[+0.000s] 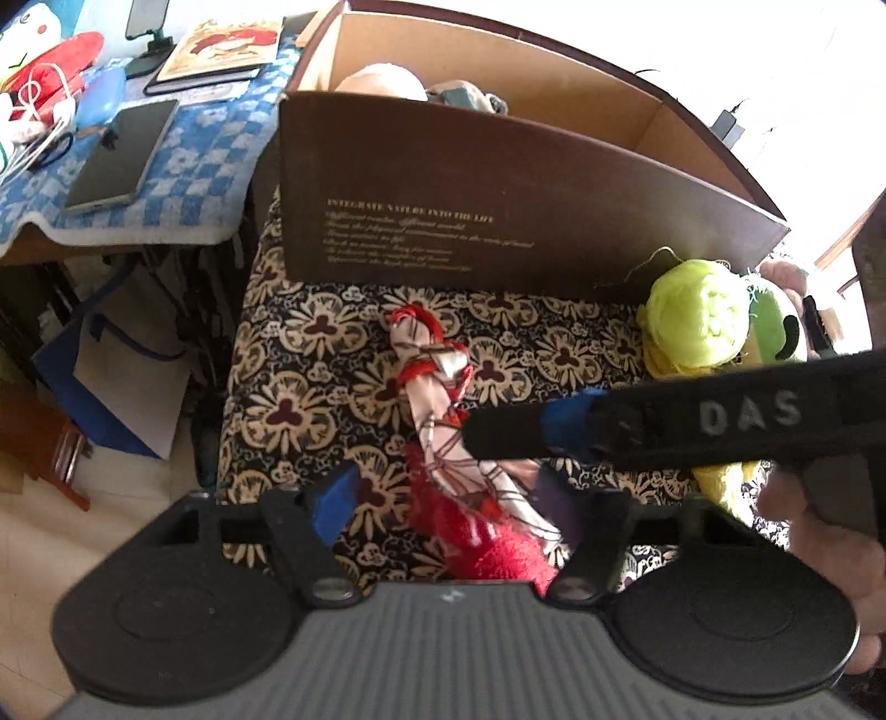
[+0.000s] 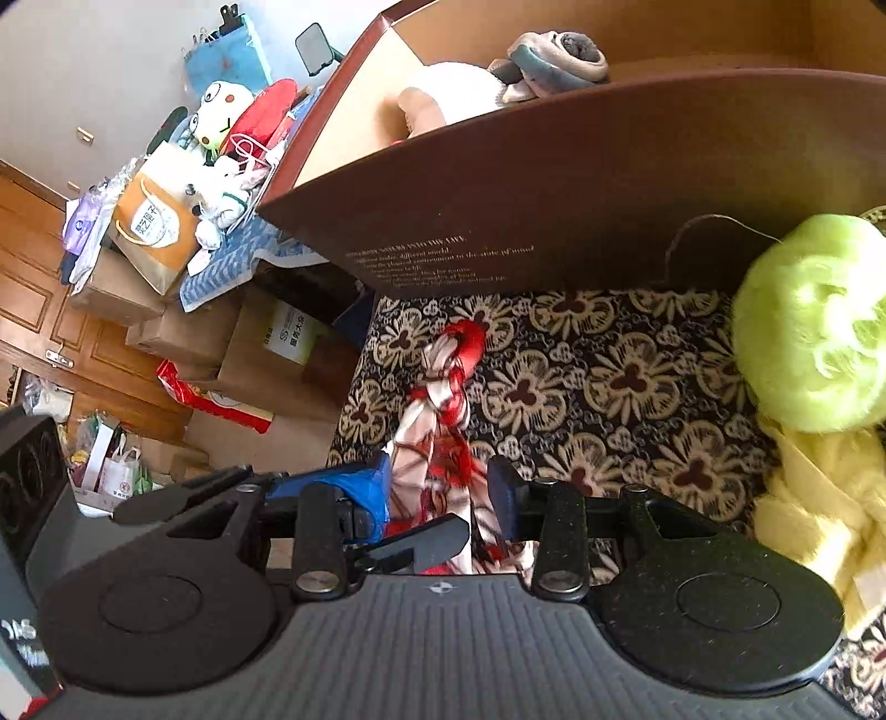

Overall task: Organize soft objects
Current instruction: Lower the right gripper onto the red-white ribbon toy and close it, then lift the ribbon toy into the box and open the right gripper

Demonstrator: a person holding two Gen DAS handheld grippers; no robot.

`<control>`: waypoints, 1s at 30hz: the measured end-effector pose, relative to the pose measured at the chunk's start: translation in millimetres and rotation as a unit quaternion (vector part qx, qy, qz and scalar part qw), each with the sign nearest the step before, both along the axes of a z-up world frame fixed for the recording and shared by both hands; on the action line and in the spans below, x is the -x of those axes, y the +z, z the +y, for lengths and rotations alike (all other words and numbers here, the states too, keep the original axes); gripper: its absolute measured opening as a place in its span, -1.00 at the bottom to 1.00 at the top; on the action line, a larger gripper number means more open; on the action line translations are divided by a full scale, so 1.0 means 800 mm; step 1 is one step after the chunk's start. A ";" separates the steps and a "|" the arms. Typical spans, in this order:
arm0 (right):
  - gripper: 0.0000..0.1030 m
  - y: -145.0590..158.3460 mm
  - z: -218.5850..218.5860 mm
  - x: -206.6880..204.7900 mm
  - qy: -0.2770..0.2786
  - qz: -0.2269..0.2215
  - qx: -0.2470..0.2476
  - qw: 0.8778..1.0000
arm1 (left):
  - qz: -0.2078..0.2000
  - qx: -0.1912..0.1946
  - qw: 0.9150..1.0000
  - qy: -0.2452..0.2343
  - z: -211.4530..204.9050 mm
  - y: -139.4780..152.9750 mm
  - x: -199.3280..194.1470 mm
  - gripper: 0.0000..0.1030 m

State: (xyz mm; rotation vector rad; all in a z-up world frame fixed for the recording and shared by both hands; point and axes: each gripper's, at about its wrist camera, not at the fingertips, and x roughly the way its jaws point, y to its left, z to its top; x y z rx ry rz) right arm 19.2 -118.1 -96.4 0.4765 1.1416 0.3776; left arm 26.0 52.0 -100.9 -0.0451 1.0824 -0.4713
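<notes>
Right gripper [image 2: 437, 487] is clamped on the knotted red-and-white scarf [image 2: 443, 399]; blue pads pinch the fabric bundle from both sides near its lower end. Same grip shows in the left wrist view, where the right gripper [image 1: 470, 437] reaches in from the right with its finger laid across the scarf [image 1: 437, 376].

Left gripper [image 1: 459, 504] straddles the scarf's lower end and a red fuzzy cloth [image 1: 498, 554] lying under it. Jaws stand apart; its left blue pad sits clear of the fabric, and the right finger's contact is hidden, so no grip visible. A hand [image 1: 819, 548] shows at the right edge holding the right tool.

Scarf lies lengthwise on the floral-patterned cushion [image 1: 310, 332], knotted red end pointing toward the brown cardboard box [image 1: 498, 205], not touching it.

Box stands at the cushion's far edge, open top, with a cream plush toy [image 2: 459, 88] and a grey rolled fabric item [image 2: 559, 55] inside.

Lime-green yarn ball [image 2: 808, 327] sits right of the scarf, just in front of the box wall, touching a pale yellow cloth [image 2: 814, 498] below it.

Left of the box: blue checkered cloth [image 1: 210, 149] with a phone [image 1: 122, 155], a book [image 1: 221, 50] and a frog plush [image 2: 221, 111] on the clutter.
</notes>
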 end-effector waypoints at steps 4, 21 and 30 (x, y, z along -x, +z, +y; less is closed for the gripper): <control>-0.57 -0.008 0.005 -0.012 0.000 -0.004 -0.003 1.000 | 0.012 0.014 1.000 0.005 0.005 -0.005 -0.013 0.23; -0.72 -0.021 -0.004 -0.041 -0.008 -0.026 -0.015 1.000 | -0.022 0.007 0.999 -0.045 -0.028 0.001 -0.049 -0.55; -0.80 0.020 -0.040 -0.023 -0.015 -0.063 -0.014 0.998 | -0.052 0.035 0.993 -0.102 -0.055 0.053 -0.034 -0.63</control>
